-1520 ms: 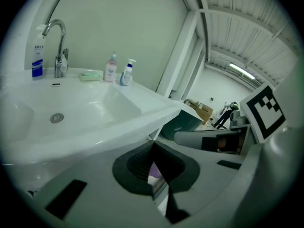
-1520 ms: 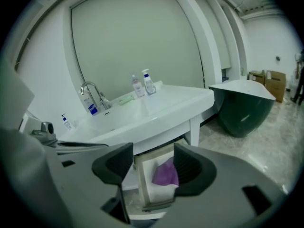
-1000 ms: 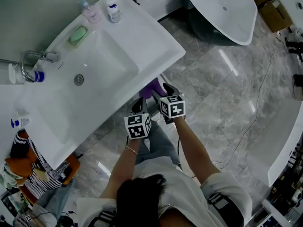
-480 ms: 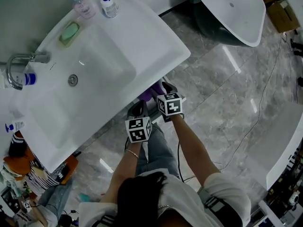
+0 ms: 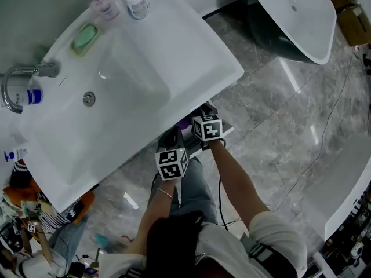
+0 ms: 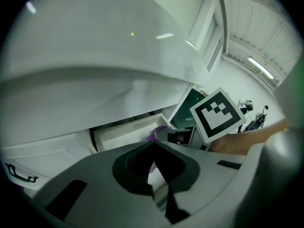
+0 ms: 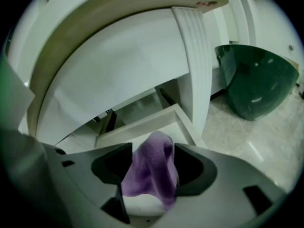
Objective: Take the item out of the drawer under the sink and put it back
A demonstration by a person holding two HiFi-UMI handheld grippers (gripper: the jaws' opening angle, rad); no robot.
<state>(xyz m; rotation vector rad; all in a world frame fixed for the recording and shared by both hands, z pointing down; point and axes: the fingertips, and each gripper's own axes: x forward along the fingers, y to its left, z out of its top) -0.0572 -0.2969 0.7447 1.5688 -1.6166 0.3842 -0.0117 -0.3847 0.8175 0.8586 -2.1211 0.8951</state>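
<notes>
Purple cloth (image 7: 149, 175), the task's thing, is pinched between the 2 jaws of the right gripper (image 7: 153, 151). Its long axis runs along the jaws, with the folded end pointing ahead and down. The open drawer (image 7: 137, 126) lies just beyond that end and below it, under the front edge of the white sink (image 5: 197, 45). Judged from this, only a short descent into the drawer and a release remain, and the right hand is the 1 placed to do it. The left gripper (image 6: 154, 144) hangs just to the left and nearer the person, its jaws pressed together on nothing, aimed at the same drawer. The drawer's near wall is the obstacle: the cloth must pass over it, not snag on it. The sink top is glossy, with a faucet (image 5: 23, 77) and a green soap bar (image 5: 84, 37) at its far edge. The floor (image 5: 278, 114) is polished grey stone, and a freestanding tub (image 5: 295, 16) stands far right.
</notes>
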